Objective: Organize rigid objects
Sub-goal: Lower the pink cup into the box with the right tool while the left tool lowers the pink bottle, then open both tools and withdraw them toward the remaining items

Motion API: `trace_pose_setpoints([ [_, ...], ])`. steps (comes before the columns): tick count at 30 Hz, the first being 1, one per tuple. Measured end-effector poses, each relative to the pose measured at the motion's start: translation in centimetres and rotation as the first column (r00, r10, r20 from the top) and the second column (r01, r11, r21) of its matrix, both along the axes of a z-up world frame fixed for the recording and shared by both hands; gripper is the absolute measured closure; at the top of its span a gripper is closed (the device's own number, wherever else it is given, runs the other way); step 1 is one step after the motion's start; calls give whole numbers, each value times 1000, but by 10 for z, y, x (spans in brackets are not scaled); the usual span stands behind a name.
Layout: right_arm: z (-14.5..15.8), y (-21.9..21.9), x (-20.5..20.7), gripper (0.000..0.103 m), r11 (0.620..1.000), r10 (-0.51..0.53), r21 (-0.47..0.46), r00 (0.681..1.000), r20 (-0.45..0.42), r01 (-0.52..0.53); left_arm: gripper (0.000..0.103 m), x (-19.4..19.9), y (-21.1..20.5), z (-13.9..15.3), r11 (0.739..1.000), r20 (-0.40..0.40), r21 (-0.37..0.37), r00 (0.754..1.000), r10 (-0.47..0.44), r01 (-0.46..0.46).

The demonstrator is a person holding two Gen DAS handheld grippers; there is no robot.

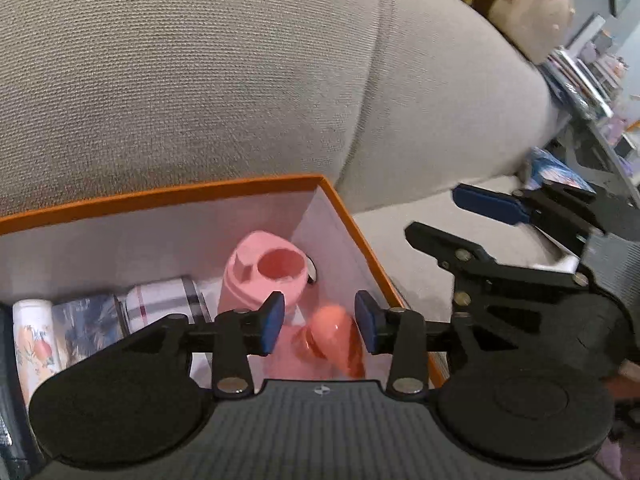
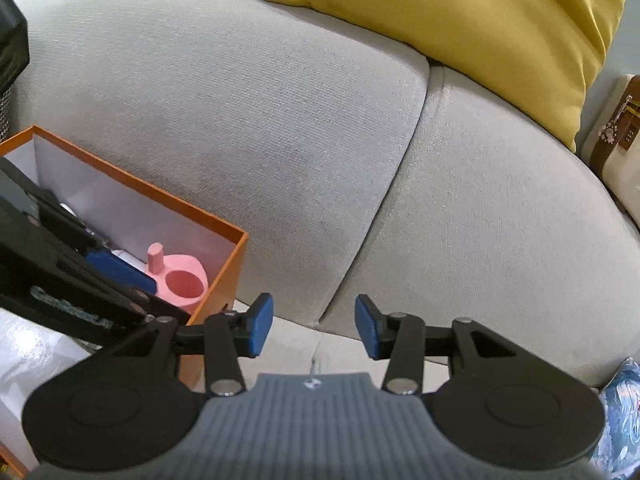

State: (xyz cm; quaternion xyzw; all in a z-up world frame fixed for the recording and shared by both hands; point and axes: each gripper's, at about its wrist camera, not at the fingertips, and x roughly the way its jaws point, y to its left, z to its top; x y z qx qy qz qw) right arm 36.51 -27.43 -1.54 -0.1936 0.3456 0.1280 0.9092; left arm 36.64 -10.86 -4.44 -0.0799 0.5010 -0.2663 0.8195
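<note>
Two hand-held grippers are seen over a grey fabric sofa [image 2: 280, 120]. Left gripper [image 1: 320, 322] is held above an orange cardboard box with a white lining [image 1: 160, 194], pointed down into its right end. Its blue pads [image 1: 272, 322] are parted, and nothing is pressed between them; a glossy orange-red rounded object [image 1: 336, 340], blurred, is seen below the gap, inside the box, apart from both pads. Just behind it a pink plastic holder with a round well and a short peg [image 1: 268, 276] is stood against the box's right wall. Further left in the box, lying side by side: a plaid-patterned case [image 1: 164, 302], a dark blue printed packet [image 1: 86, 328], a white tube with a peach print [image 1: 34, 340].

Right gripper [image 2: 314, 326] is held outside the box, beside its right wall, over the sofa seat. Its jaws are parted and empty, with only grey cushion seen between them. A mustard-yellow cushion [image 2: 480, 32] is propped on the sofa back, well apart from the box.
</note>
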Motion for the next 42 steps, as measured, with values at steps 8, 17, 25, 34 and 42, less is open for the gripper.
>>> trace_pose_setpoints([
  [8,-5,0,-7,56,1000,-11,22,1000,-15,12,66,-22,-5,-6,959,-20,167,973,-230,230],
  [17,-12,-1,-12,55,1000,2,31,999,-40,-1,68,-9,-28,-27,883,-76,299,931,-356,362],
  [25,-21,0,-9,55,998,13,56,998,-65,-9,72,-1,-37,-29,884,-93,282,928,-360,372],
  [34,-10,3,-20,55,998,9,58,999,-42,-7,74,-8,-27,-13,909,-63,255,944,-325,330],
  [42,27,-1,-74,55,984,-45,174,998,34,38,70,-71,23,55,981,89,52,978,-189,185],
])
